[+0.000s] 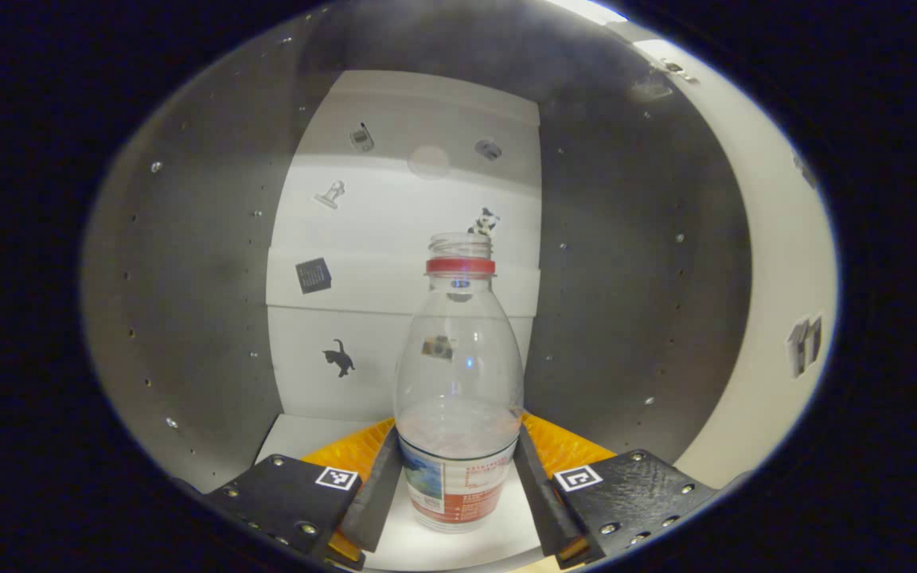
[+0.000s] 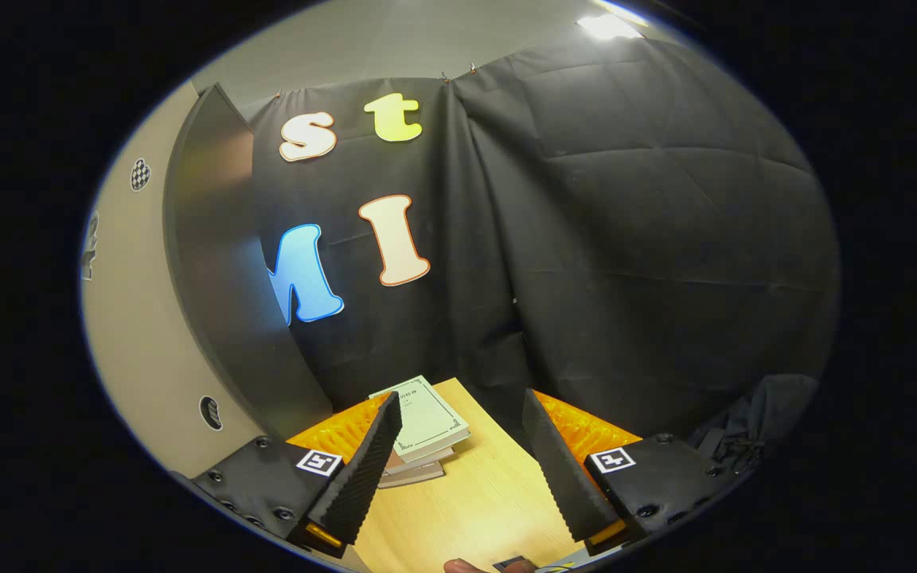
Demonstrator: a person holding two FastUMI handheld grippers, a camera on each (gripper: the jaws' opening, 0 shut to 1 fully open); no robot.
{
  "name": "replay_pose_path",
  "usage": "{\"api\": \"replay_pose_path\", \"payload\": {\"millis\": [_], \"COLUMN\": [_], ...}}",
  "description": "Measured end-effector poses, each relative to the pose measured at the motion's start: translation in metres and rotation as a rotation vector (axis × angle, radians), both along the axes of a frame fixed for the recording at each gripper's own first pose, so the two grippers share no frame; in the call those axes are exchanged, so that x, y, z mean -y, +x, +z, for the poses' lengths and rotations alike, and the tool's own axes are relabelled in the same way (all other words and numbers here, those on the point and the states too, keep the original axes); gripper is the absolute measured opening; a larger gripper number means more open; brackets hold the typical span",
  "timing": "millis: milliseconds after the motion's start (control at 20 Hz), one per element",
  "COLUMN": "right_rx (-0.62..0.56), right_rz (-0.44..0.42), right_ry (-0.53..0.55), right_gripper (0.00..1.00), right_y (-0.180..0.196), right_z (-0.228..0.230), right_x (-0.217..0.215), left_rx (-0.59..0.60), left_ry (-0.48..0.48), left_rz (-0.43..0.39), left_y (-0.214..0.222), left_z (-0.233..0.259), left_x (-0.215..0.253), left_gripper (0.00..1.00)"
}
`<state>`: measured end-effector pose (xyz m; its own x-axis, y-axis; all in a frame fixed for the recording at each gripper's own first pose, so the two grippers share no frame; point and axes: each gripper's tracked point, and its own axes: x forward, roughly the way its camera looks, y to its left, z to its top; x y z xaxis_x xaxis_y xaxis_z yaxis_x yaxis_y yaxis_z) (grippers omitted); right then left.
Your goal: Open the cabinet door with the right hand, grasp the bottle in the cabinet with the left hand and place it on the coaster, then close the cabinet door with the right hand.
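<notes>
1. Left gripper view: the left gripper (image 1: 458, 493) is reached into the cabinet (image 1: 188, 318), its two fingers set on either side of the bottle (image 1: 458, 382) low on the body, at the label. Both fingers (image 1: 375, 497) look to be touching the plastic; I judge the grip closed on it, or very nearly.
2. Bottle: clear, uncapped, a red ring at the neck, upright on the white cabinet floor, still inside, near the front. Stickers dot the white back panel (image 1: 403, 207).
3. Right gripper view: the right gripper (image 2: 458, 469) hangs with fingers spread wide and nothing between them, above the wooden bench (image 2: 474, 493). The cabinet door (image 2: 220, 294) stands swung open at the left.
4. A small stack of books (image 2: 423, 434) lies on the bench beyond the fingers.
5. Progress, as judged: door opened, bottle reached and being grasped. Left to do: lift it out, set it on the coaster, shut the door with the right.
</notes>
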<state>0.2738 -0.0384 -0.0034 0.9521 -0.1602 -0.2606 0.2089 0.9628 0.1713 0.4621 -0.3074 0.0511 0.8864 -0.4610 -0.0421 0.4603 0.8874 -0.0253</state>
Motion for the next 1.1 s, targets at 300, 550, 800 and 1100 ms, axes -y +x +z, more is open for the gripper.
{"api": "replay_pose_path", "payload": {"millis": [300, 550, 800, 1100], "right_rx": [0.01, 0.01, 0.007, 0.017], "right_rz": [0.016, 0.043, 0.072, 0.091], "right_ry": [0.033, 0.048, 0.046, 0.08], "right_gripper": [0.97, 0.97, 0.97, 0.97], "right_y": [-0.015, -0.029, -0.037, -0.045], "right_z": [0.0, -0.003, -0.005, -0.007], "right_x": [-0.008, -0.019, -0.029, -0.04], "left_rx": [0.073, 0.102, 0.097, 0.066], "left_ry": [0.014, 0.019, 0.017, 0.022], "left_rz": [-0.023, -0.013, 0.057, 0.21], "left_y": [-0.053, -0.116, -0.169, -0.218], "left_z": [0.029, 0.037, 0.021, -0.03], "left_x": [-0.02, -0.056, -0.118, -0.219], "left_gripper": [0.74, 0.67, 0.67, 0.67]}}
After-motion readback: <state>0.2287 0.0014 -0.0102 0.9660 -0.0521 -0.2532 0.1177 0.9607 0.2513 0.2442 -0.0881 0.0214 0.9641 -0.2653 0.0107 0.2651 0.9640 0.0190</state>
